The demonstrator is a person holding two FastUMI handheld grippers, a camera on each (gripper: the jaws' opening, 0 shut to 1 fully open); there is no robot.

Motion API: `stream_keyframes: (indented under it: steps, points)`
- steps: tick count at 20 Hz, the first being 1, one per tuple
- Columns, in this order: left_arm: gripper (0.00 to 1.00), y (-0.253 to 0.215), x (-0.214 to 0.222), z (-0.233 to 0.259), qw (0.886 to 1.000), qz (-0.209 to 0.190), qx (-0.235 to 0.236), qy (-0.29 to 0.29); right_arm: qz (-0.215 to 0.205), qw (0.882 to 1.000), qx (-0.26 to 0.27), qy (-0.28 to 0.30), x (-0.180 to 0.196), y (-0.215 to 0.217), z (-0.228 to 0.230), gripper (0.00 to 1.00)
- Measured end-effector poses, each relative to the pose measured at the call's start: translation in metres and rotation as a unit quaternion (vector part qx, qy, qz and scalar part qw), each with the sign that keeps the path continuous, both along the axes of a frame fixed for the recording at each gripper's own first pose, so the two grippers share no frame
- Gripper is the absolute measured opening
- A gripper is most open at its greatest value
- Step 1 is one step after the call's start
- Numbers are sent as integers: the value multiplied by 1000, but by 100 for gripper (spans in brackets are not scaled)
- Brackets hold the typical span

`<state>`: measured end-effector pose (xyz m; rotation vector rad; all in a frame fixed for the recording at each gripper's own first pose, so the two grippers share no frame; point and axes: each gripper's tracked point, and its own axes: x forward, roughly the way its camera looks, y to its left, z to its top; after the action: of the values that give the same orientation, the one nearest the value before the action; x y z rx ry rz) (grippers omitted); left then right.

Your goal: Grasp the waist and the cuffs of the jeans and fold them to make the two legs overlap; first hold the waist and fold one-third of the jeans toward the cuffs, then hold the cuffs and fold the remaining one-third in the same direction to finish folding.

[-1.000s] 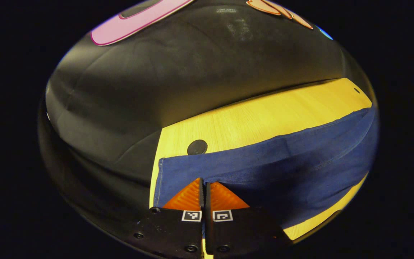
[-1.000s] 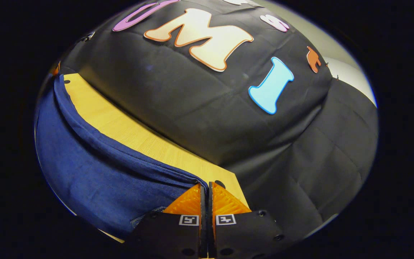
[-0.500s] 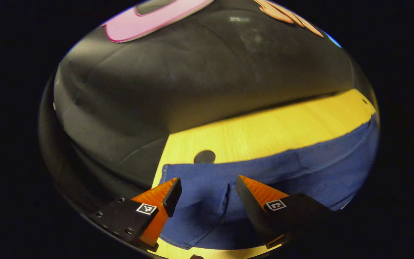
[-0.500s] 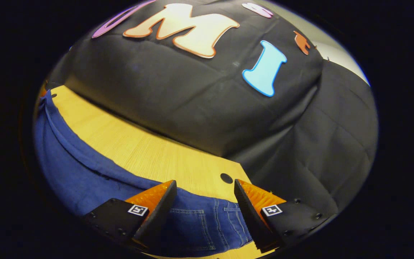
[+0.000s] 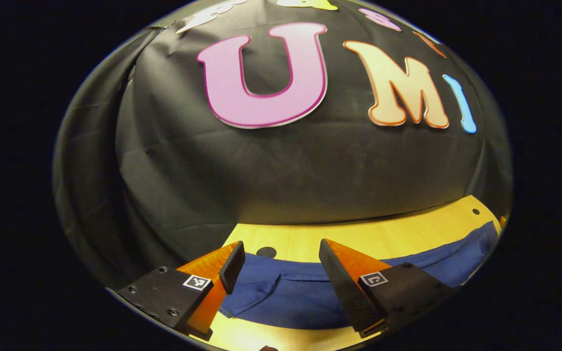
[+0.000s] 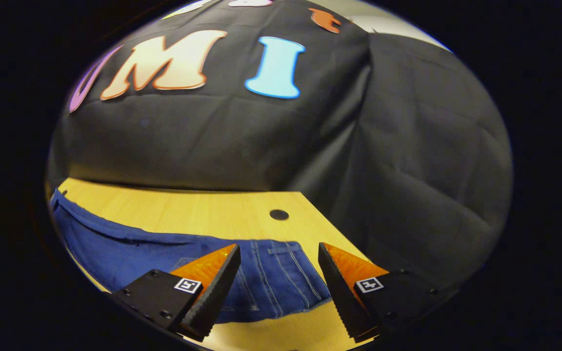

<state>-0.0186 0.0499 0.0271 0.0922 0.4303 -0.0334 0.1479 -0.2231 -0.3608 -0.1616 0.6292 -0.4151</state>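
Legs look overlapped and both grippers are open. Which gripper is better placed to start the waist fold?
Right. The right gripper hangs open over the waist end of the jeans, where stitching and a belt loop show. The left gripper is open over the plain cuff end.

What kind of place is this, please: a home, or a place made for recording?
Most likely a recording booth, not a home. A black cloth wall hangs right behind a plain wooden table with round holes in it, and the only household item is a pair of jeans laid flat on the table.
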Motion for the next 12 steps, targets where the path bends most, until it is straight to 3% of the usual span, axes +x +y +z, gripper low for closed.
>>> stream_keyframes:
  steps: [1, 5, 6, 7, 9, 10, 12]
  points:
    - [95, -7, -11, 9, 1000, -3, 0, -4, -26, 999, 19, 0, -8, -15, -7, 99]
    - [95, -38, -51, 28, 1000, -5, -15, -10, -116, 987, 105, 46, -44, -57, -65, 99]
    - [100, -46, -62, 31, 1000, -8, -20, -9, -128, 982, 123, 57, -50, -63, -78, 96]
    - [96, -50, -73, 33, 1000, -7, -15, -11, -135, 978, 145, 66, -54, -64, -90, 99]
    - [100, -55, -91, 36, 1000, -6, 10, -11, -143, 967, 194, 78, -60, -59, -99, 99]
    - [95, -56, -100, 35, 1000, -4, 21, -6, -136, 970, 192, 54, -51, -63, -91, 100]
    - [95, -59, -118, 37, 1000, 1, 29, 0, -104, 973, 195, 61, -52, -60, -94, 91]
